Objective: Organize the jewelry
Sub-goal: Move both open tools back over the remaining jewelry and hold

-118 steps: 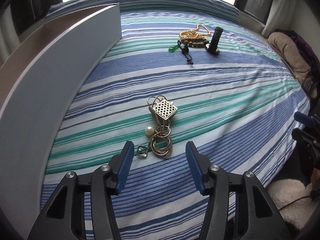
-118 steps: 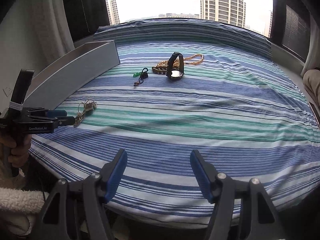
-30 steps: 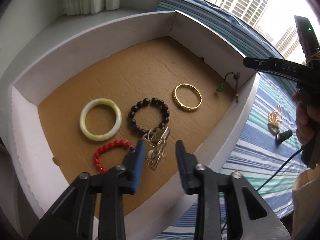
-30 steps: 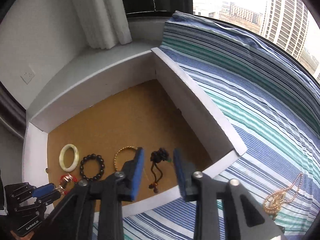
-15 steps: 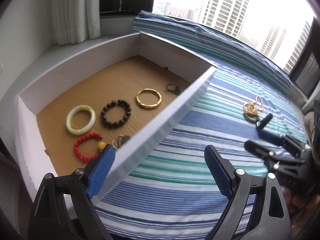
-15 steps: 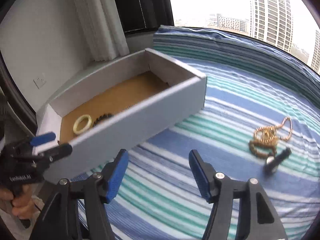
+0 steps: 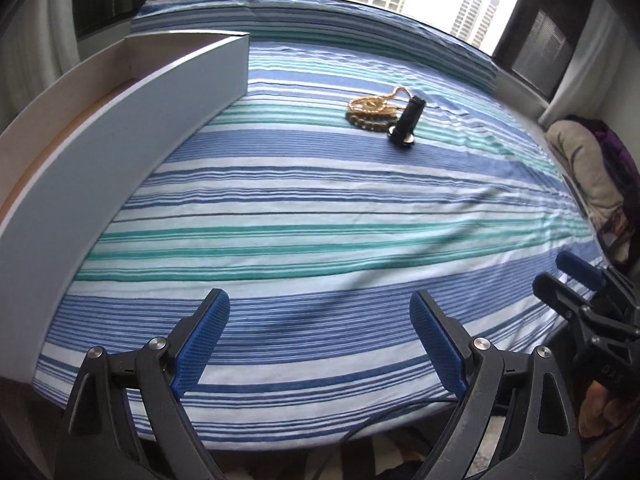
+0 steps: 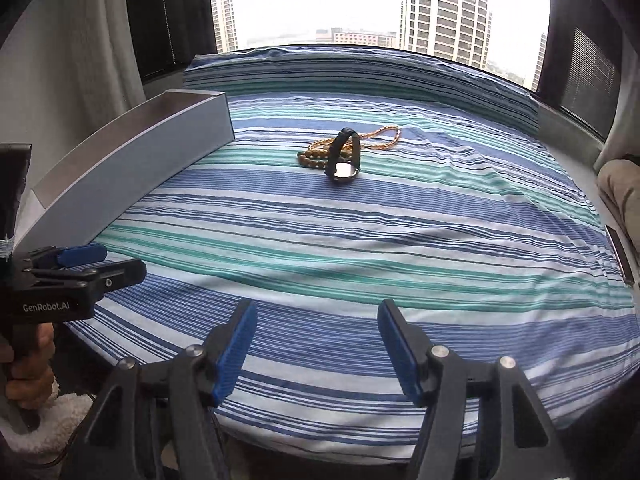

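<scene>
Left wrist view: left gripper [image 7: 320, 332] and right gripper [image 8: 312, 340] now over striped bed [image 7: 320, 208], jaws just spread, empty; box [image 7: 120, 144] left; far off, beads [image 7: 370, 110] and watch [image 7: 406, 124] waiting next.

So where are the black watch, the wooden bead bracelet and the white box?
black watch [image 8: 345, 169], right wrist view, on its round face.
wooden bead bracelet [image 8: 311, 159], right wrist view, on the front beads.
white box [image 7: 120, 152], left wrist view, on its long outer wall.
</scene>
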Available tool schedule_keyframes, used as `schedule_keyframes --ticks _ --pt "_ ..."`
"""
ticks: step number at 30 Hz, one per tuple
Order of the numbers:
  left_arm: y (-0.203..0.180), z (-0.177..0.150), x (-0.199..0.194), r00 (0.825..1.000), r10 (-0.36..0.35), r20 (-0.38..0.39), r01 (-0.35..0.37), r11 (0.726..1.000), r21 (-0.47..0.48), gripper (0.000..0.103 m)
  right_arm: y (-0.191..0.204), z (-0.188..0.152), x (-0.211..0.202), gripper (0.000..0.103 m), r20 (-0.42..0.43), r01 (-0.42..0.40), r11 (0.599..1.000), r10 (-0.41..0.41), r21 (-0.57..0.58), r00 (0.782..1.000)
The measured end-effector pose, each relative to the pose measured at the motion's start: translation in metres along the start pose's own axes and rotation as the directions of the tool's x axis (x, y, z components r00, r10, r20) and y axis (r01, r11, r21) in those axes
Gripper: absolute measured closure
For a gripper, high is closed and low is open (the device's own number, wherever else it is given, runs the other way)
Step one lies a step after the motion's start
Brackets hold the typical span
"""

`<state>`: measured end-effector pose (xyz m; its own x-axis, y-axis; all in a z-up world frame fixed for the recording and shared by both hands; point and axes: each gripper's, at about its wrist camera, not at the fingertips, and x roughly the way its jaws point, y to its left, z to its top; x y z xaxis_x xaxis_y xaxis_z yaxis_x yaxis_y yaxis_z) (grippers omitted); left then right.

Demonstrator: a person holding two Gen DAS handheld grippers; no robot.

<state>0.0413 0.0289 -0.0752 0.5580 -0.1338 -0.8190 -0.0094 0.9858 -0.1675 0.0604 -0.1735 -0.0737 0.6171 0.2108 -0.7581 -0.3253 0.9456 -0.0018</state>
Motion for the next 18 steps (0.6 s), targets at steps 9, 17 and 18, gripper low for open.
schedule_keyframes --ticks 9,17,18 --pt "-0.007 -0.006 -0.003 1.0 0.029 -0.003 -0.029 0.999 0.016 0.011 -0.002 -0.012 0.013 0.039 -0.015 -0.054 0.998 0.055 0.045 0.998" --pt "-0.006 -0.004 0.003 0.999 0.041 -0.016 -0.041 0.999 0.01 0.011 0.0 -0.017 0.011 0.039 -0.01 -0.07 0.996 0.071 0.046 0.997" --pt "-0.007 -0.005 0.004 0.999 0.039 -0.019 -0.039 0.999 0.014 0.011 -0.002 -0.018 0.012 0.039 -0.013 -0.069 0.996 0.07 0.051 0.997"
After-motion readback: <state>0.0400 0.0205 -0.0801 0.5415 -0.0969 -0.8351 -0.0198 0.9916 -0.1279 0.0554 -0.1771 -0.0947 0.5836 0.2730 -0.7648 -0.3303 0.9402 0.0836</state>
